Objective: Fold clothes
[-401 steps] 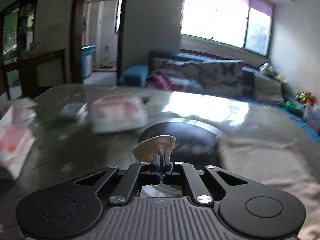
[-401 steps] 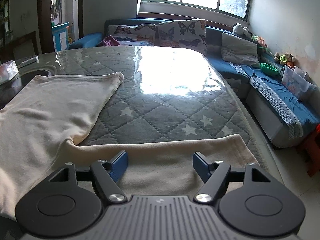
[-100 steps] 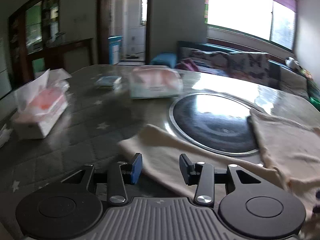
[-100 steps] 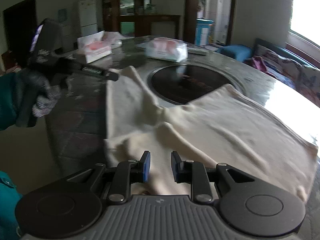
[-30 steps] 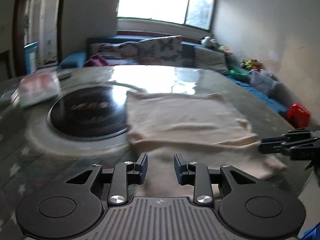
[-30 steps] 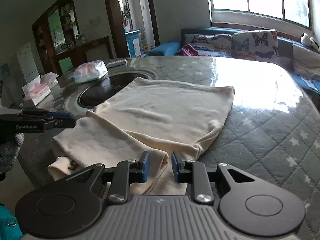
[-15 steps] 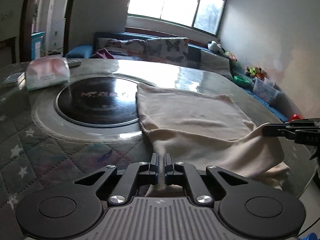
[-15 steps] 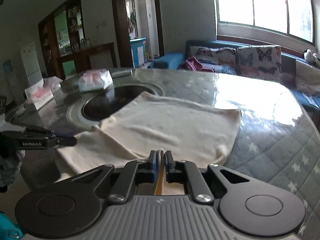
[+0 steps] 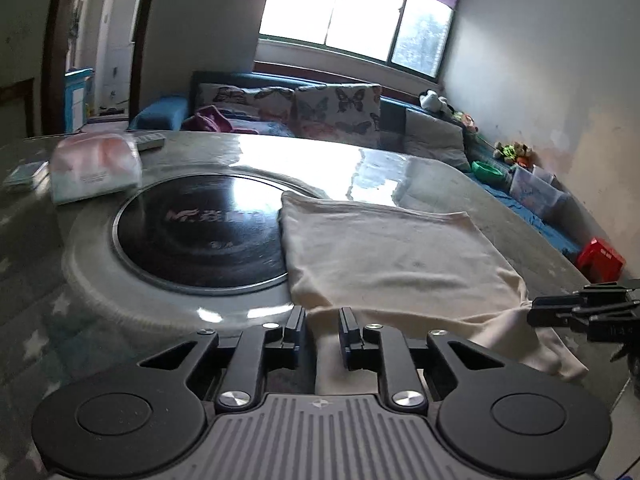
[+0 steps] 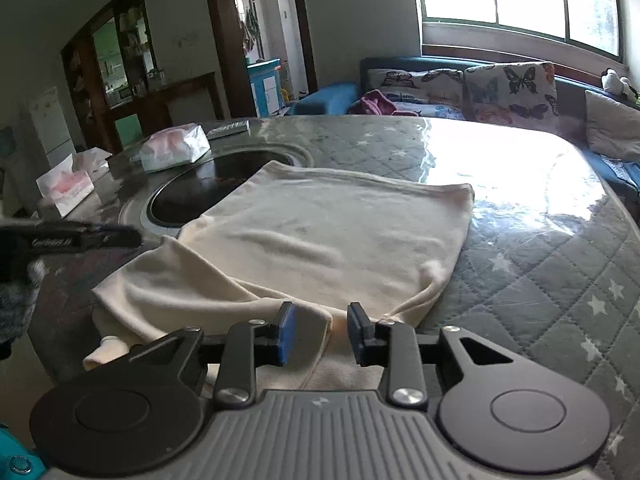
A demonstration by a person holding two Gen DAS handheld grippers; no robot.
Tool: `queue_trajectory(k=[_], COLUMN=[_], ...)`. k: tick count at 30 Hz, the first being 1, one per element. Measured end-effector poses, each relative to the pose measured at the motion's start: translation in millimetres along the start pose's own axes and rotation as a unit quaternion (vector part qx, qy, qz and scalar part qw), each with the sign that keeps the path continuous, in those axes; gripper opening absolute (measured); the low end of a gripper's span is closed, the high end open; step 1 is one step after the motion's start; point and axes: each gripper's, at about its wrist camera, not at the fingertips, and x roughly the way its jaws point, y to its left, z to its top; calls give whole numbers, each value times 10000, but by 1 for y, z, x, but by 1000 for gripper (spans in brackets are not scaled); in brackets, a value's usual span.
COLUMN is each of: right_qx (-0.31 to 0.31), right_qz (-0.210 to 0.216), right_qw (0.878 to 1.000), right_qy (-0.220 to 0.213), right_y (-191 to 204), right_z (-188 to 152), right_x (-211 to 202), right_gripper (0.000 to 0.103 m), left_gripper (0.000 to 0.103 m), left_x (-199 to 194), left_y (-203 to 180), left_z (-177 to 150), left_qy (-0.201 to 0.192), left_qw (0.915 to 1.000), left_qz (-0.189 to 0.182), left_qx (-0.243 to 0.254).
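Quilted star-pattern bench (image 10: 560, 264) carrying everything under glossy cover. Cream garment (image 10: 320, 236) lying folded on bench, far left corner overlapping black round hotplate (image 9: 200, 236), near edge draping toward both claws. Tissue pack (image 9: 94, 168) sitting beyond hotplate. Left claw (image 9: 322, 334) standing apart, cloth lying between fingers, ungripped. Right claw (image 10: 322, 334) likewise standing apart over garment's near fold.

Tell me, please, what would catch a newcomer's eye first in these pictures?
A cream garment lies spread on the quilted table, its near edge hanging off. Beside it, a round black hob is set into the tabletop. Both the left gripper and right gripper are open at the garment's near edge.
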Motion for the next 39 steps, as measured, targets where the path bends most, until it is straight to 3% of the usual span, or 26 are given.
queue_trajectory(k=[6,8,10,14,17,21,27,33,39], right_qx=[-24,-38,-40,-76,-16,-118,-378,-675,-807], right_qz=[53,54,58,-27,-97,-193,-84,291,307], right_qw=[9999,9999,9999,9999,9999,9997,9990,9973,9962], right_qy=[99,122,128,103,103,72,-207,-45,102], right_y=[4,4,5,5,3,5,18,36,43], right_z=[-4,-5,-6,-7,-9,-8,3,7,7], right_x=[8,9,9,8,9,6,-2,18,36], right_gripper=[28,28,27,15,15,16,17,17,16], left_gripper=[18,9,7,5,1,2,3,4,5], left_x=[22,21,19,15,13,7,-7,8,24], left_y=[2,2,1,-1,2,0,-16,-49,-66], left_z=[0,-2,-3,-6,-8,-7,0,-9,-21], left_qy=[167,105,17,-153,-195,-295,-334,14,278], left_qw=[9998,9999,9999,9994,9990,9982,9990,9960,9927], left_qz=[-118,-126,-110,230,409,518,-85,-659,-777], left_qx=[-9,31,98,188,-62,-16,282,604,882])
